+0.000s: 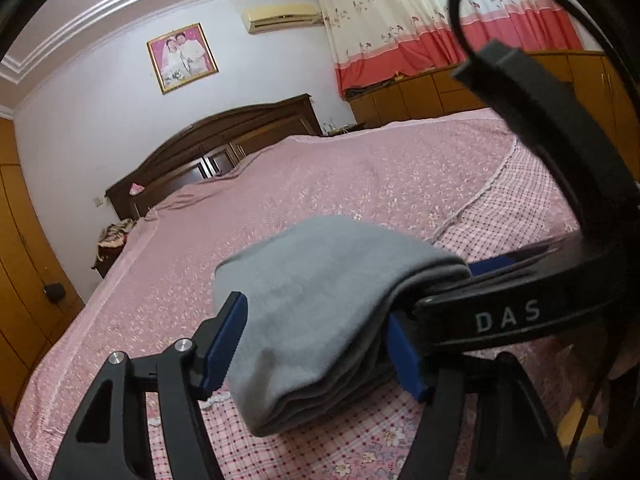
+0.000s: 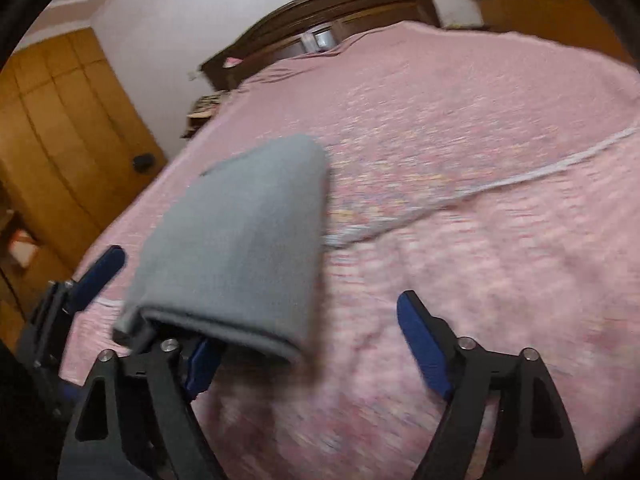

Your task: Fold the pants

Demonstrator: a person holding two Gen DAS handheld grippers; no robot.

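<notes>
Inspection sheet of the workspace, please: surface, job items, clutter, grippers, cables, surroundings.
Surface: bed with a pink floral bedspread; a checked sheet shows at the near edge.
Job's things: grey pants, folded into a layered stack, lying on the bed.
Clutter: small items on a nightstand beside the bed, too small to identify.
Grippers: left gripper open, fingers straddling the pants; right gripper open, one finger under the stack's edge.
Cables: black cable looping above the right gripper.
Surroundings: dark headboard, framed picture, curtain, wooden cabinets.
</notes>
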